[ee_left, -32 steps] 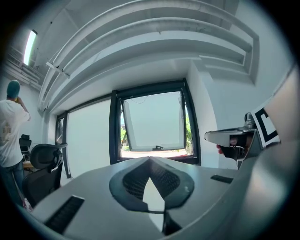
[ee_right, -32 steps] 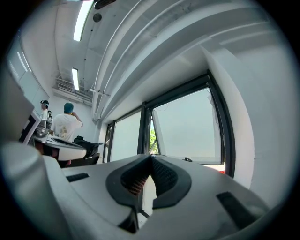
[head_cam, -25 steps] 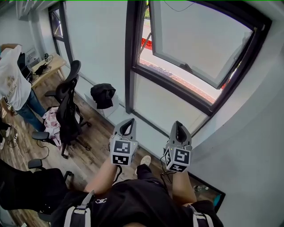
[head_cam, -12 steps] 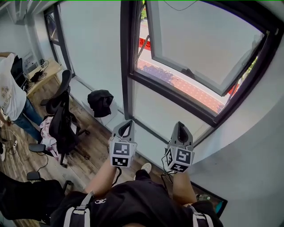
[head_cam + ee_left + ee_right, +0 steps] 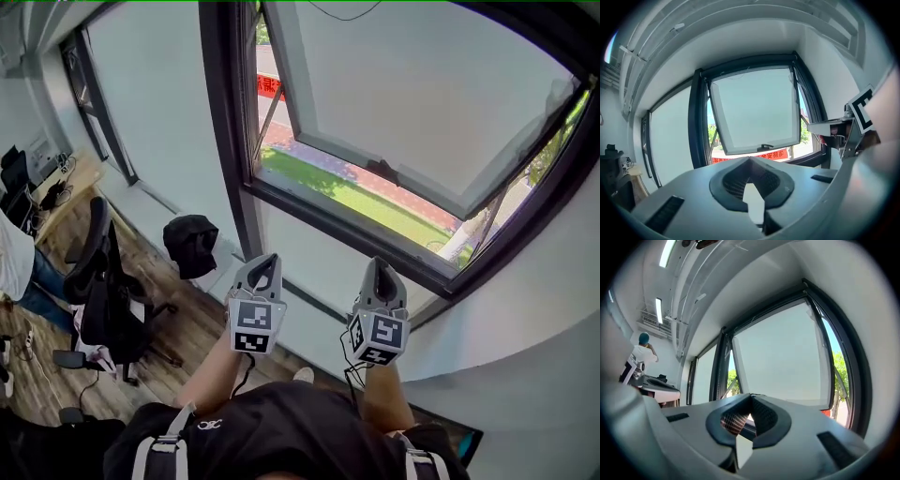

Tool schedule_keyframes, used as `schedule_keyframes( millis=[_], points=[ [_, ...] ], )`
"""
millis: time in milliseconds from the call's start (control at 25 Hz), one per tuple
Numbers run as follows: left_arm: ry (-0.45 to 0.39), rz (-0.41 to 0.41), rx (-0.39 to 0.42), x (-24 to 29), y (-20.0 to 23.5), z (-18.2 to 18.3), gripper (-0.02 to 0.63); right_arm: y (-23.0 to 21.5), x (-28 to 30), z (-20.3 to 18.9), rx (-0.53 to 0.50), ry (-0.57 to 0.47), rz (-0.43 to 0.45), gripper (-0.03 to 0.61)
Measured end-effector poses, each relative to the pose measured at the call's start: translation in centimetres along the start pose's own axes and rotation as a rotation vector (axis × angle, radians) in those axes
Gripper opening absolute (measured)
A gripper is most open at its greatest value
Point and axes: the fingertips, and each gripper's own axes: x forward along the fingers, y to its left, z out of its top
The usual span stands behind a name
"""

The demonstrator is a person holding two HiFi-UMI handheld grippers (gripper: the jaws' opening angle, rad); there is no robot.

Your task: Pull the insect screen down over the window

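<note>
Office room. Black mesh swivel chair on a castor base; pale wooden table carrying dark monitors and cables; brown wood-plank floor; tall dark-framed windows with frosted panes; long ceiling strip lights; plain white walls.

1. We see the window frame in black; its tilted pane is a milky grey-white.
2. At twelve o'clock in the head view a banner shows red with white print, and below it the grass is bright green.
3. The left gripper and the right gripper are light grey with black jaw linings; each cube bears black-and-white square markers.
4. At nine o'clock stands a black chair on a floor of brown wood grain.
5. At ten o'clock of the left gripper we note a black bundle.
6. The wall is pale blue-grey.
7. At six o'clock the shirt is black.
</note>
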Motion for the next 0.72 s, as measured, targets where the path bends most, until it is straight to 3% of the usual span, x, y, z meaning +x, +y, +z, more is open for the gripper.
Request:
schedule_keyframes(
  millis=[360, 720],
  points=[
    [0.013, -0.025, 0.000, 11.0, 0.1, 1.1, 0.011, -4.6, 9.0, -1.3, -0.028, 0.035, -0.013, 0.005],
    [0.027, -0.086, -0.010, 15.8, -1.1, 1.0, 0.012, -7.7, 10.2, -1.4, -0.109, 0.055, -0.084, 0.006]
  ],
)
